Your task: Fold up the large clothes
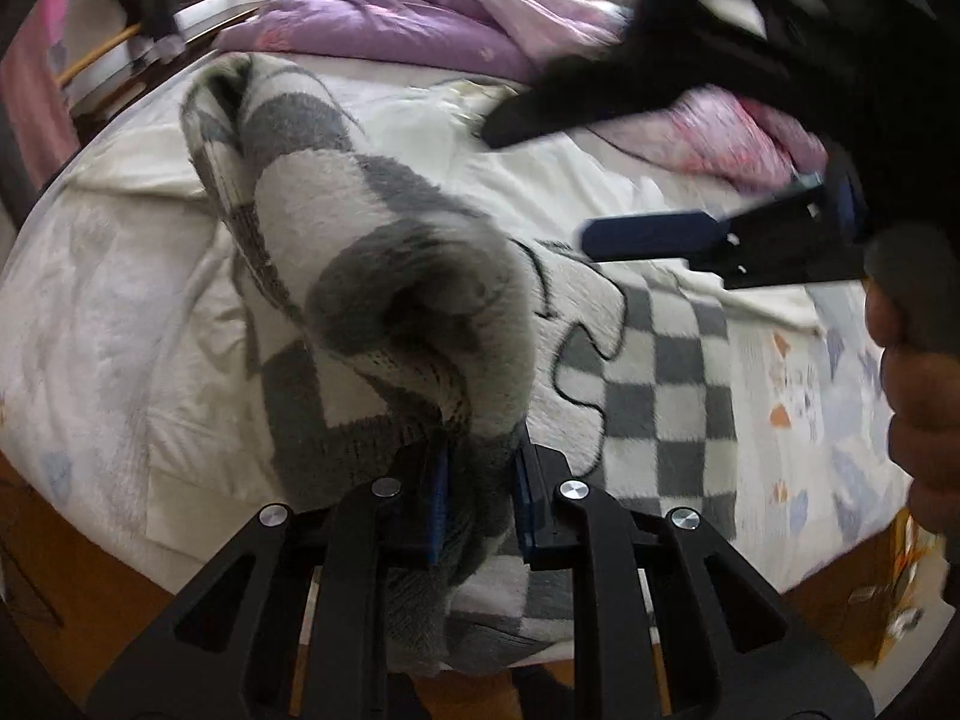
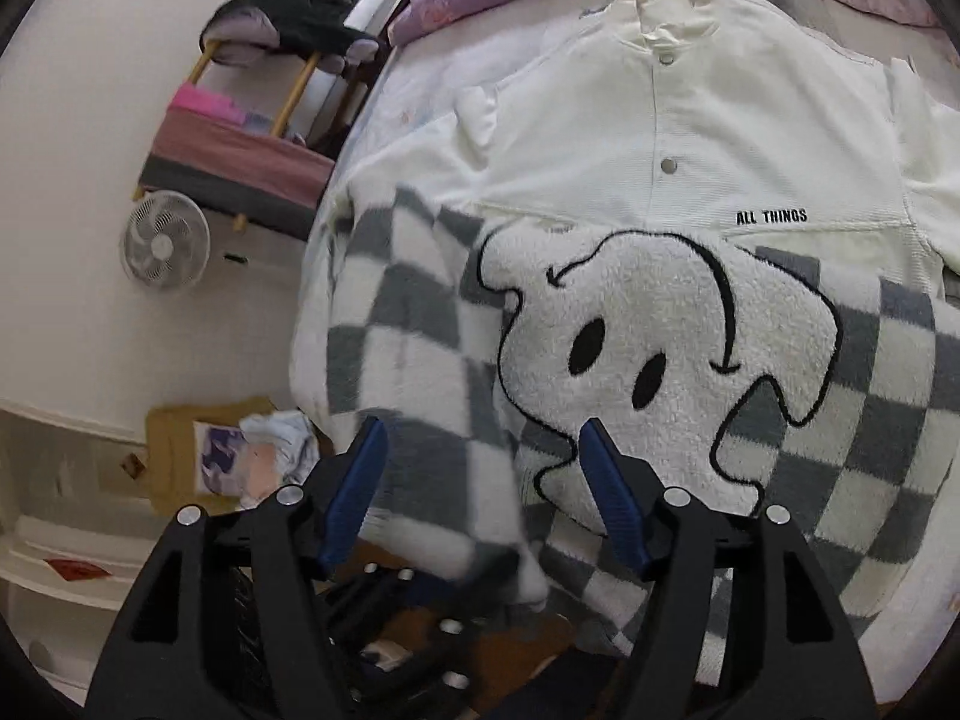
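Observation:
A fluffy grey-and-white checkered sweater [image 2: 672, 354] with a white ghost face lies on the bed, over a cream jacket [image 2: 660, 120] printed "ALL THINGS". My left gripper [image 1: 480, 498] is shut on a bunched fold of the sweater [image 1: 384, 276] and holds it lifted above the bed. My right gripper [image 2: 480, 438] is open and empty, just above the sweater's lower left edge. It also shows in the left wrist view [image 1: 636, 180], blurred, at the upper right.
A purple quilt [image 1: 384, 24] is heaped at the bed's far end. A white fan [image 2: 165, 243] and a rack with clothes [image 2: 288, 18] stand left of the bed. A box of cloths [image 2: 252, 450] sits on the floor.

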A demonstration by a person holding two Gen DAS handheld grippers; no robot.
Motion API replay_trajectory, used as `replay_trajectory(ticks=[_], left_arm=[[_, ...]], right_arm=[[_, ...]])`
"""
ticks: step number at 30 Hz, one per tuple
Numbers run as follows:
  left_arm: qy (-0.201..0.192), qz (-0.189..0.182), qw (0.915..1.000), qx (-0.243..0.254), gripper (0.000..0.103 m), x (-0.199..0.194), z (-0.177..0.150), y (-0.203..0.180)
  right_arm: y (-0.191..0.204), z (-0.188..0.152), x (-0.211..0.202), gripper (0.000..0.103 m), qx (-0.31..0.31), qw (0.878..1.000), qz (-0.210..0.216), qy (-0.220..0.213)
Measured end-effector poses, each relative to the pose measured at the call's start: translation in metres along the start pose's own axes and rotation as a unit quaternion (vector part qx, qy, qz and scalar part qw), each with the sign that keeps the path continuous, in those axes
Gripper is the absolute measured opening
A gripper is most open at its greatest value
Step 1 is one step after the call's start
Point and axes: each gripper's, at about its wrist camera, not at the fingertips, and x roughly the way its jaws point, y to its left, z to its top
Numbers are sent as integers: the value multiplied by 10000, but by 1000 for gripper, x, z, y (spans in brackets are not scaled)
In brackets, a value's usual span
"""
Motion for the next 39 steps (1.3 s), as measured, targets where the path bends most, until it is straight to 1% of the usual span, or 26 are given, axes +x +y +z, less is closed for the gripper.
replay_trajectory(ticks=[1, 2, 3, 5, 7, 9, 11, 12, 13, 14, 15, 17, 18, 19, 20, 23, 26, 28, 29, 31, 33, 34, 35, 36, 38, 39], left_arm=[[-10, -7, 10000, 95, 17, 1, -1, -4], [-11, -31, 9998, 174, 17, 1, -2, -10], [-9, -35, 9997, 244, 17, 0, -5, -15], [9, 6, 9992, 404, 17, 1, -10, -24], [27, 5, 9990, 441, 17, 2, -13, -29], [43, 19, 9986, 535, 17, 4, -16, -35], [41, 61, 9974, 710, 17, 6, -20, -42], [27, 55, 9973, 736, 17, 6, -20, -43], [42, 41, 9971, 763, 17, 6, -22, -45], [62, 56, 9968, 797, 17, 8, -22, -47], [78, 103, 9966, 816, 17, 9, -23, -48], [115, 131, 9968, 776, 17, 13, -24, -48], [128, 87, 9968, 782, 17, 14, -24, -50], [137, 43, 9964, 835, 17, 15, -24, -55], [137, 17, 9953, 960, 17, 16, -24, -64], [187, -198, 9940, 1063, 17, 19, -26, -86], [255, -439, 9909, 1245, 17, 22, -31, -114], [371, -576, 9883, 1364, 18, 28, -33, -132], [448, -635, 9867, 1429, 18, 33, -36, -142], [635, -750, 9844, 1463, 21, 44, -41, -155], [774, -805, 9832, 1441, 23, 53, -45, -161], [899, -832, 9826, 1395, 24, 57, -48, -163], [955, -856, 9823, 1368, 28, 59, -49, -162], [955, -942, 9822, 1316, 39, 58, -51, -160], [833, -965, 9852, 1144, 52, 52, -51, -150], [796, -998, 9863, 1041, 53, 50, -50, -143]], right_arm=[[-4, -2, 0, 64, 60, 9999, 68, 110], [-6, -4, 1, 65, 80, 9998, 9, 176], [-7, -5, 2, 67, 10, 9996, -57, 270], [-6, -7, 5, 69, -166, 9990, -47, 412], [-1, -10, 12, 73, -408, 9970, -67, 653], [6, -14, 18, 74, -616, 9948, -206, 782], [11, -20, 23, 74, -761, 9927, -71, 934], [10, -22, 26, 74, -699, 9932, -66, 929], [8, -24, 29, 72, -695, 9927, -136, 978], [6, -27, 35, 51, -776, 9906, -495, 1008], [2, -28, 37, 39, -824, 9899, -610, 984], [-7, -31, 31, 24, -693, 9926, -668, 741], [-15, -33, 24, 23, -512, 9946, -681, 589], [-22, -37, 18, 22, -497, 9962, -505, 501], [-28, -41, 11, 22, -427, 9970, -516, 390], [-54, -56, -15, 21, -66, 9978, -659, 30], [-85, -70, -44, 21, 314, 9959, -818, -242], [-107, -76, -59, 21, 604, 9934, -907, -349], [-124, -83, -66, 21, 849, 9914, -918, -383], [-147, -90, -70, 21, 1173, 9874, -973, -433], [-169, -97, -69, 21, 1375, 9832, -1103, -470], [-178, -99, -66, 21, 1455, 9825, -1083, -428], [-189, -100, -62, 21, 1574, 9810, -1051, -418], [-198, -100, -57, 21, 1600, 9803, -1087, -396], [-212, -98, -46, 22, 1601, 9804, -1087, -358], [-220, -96, -40, 23, 1667, 9797, -1041, -400]])
